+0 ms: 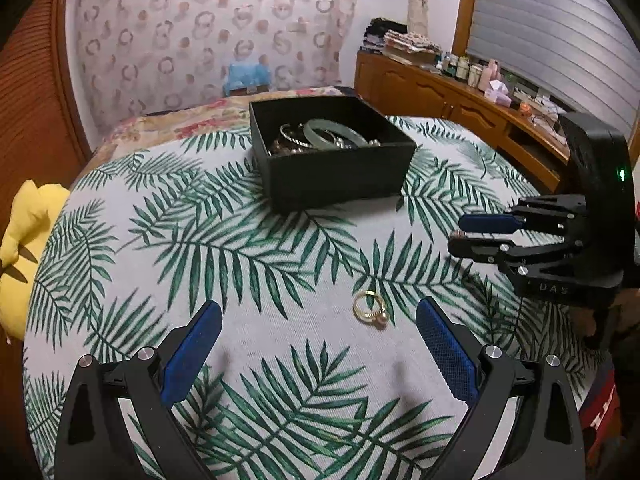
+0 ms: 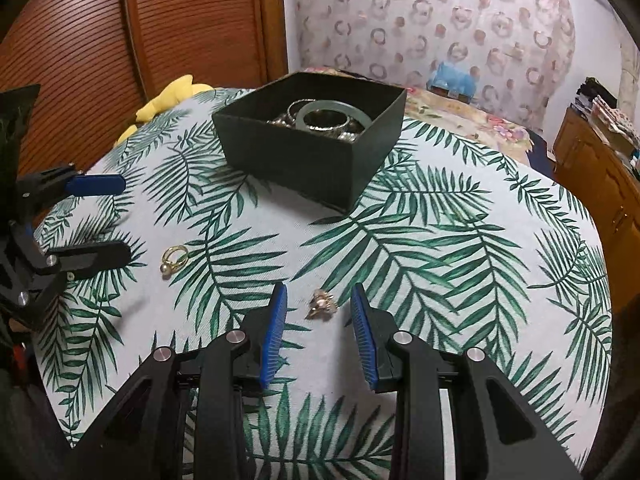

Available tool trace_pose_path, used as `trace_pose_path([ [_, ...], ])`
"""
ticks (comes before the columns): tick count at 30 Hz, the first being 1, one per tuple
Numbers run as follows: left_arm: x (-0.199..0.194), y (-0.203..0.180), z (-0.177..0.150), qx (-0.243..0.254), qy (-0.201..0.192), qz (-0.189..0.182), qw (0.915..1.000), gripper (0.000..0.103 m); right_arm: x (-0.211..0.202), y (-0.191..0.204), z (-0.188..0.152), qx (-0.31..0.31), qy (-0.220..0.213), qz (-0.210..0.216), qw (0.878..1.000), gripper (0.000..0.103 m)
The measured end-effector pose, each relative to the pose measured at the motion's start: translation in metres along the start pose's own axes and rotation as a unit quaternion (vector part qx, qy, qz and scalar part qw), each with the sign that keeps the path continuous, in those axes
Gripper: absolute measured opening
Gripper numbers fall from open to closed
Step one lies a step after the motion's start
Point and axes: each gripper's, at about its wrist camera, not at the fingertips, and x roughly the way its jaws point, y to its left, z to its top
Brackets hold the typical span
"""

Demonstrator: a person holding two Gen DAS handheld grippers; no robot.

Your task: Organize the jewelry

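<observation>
A gold ring with a pearl [image 1: 370, 309] lies on the leaf-print tablecloth [image 1: 248, 264], just ahead of my open, empty left gripper [image 1: 320, 316]. It also shows in the right wrist view [image 2: 174, 259]. A small gold and pearl brooch-like piece [image 2: 322, 304] lies between the fingers of my right gripper [image 2: 319, 300], which is open around it without touching. A black box [image 1: 332, 164] holding a pale green bangle [image 1: 334, 133] and several metal bracelets stands farther back; it also shows in the right wrist view [image 2: 316, 148]. The right gripper [image 1: 460, 232] appears at the right in the left wrist view.
A yellow plush toy [image 1: 28, 240] lies at the table's left edge. A wooden sideboard [image 1: 460, 100] with bottles and clutter runs along the right wall. Wooden slatted doors [image 2: 140, 32] stand behind the table. My left gripper [image 2: 120, 220] shows at the left in the right wrist view.
</observation>
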Motion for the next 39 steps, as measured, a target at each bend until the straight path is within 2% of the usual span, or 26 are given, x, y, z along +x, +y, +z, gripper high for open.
trace_pose_path([
  [4, 0.001, -0.003, -0.004, 0.001, 0.005, -0.008, 1.0000, 0.094, 0.002, 0.003, -0.001, -0.006, 0.003, -0.013, 1.000, 0.032],
  [6, 0.003, -0.004, -0.005, 0.002, 0.009, -0.010, 0.9999, 0.094, 0.002, 0.002, -0.001, -0.007, 0.002, -0.021, 1.000, 0.017],
  [17, 0.013, -0.018, 0.000, 0.035, 0.020, 0.000, 0.9992, 0.093, -0.015, 0.000, -0.008, 0.005, -0.022, -0.014, 1.000, 0.016],
  [21, 0.019, -0.024, 0.003, 0.042, 0.027, -0.010, 0.9987, 0.070, -0.022, 0.001, -0.007, 0.005, -0.030, -0.011, 0.999, 0.016],
  [22, 0.021, -0.026, 0.004, 0.044, 0.029, -0.013, 0.9985, 0.068, -0.024, 0.001, -0.007, 0.005, -0.033, -0.011, 0.999, 0.016],
  [26, 0.028, -0.029, 0.003, 0.051, 0.034, -0.018, 0.9980, 0.036, -0.029, 0.001, -0.006, 0.005, -0.038, -0.009, 0.999, 0.016],
  [27, 0.028, -0.029, 0.002, 0.057, 0.029, -0.011, 0.9979, 0.025, -0.029, 0.001, -0.006, 0.004, -0.038, -0.008, 0.999, 0.016],
  [28, 0.028, -0.029, 0.002, 0.059, 0.026, -0.007, 0.9979, 0.020, -0.029, 0.001, -0.006, 0.003, -0.038, -0.007, 0.999, 0.016],
  [31, 0.027, -0.026, 0.002, 0.048, 0.025, -0.029, 0.9981, 0.019, -0.029, 0.001, -0.006, 0.001, -0.039, -0.007, 0.999, 0.016],
  [39, 0.017, -0.013, 0.013, 0.032, -0.003, -0.020, 0.9993, 0.019, -0.036, 0.000, 0.016, -0.004, -0.060, -0.013, 0.998, 0.016],
])
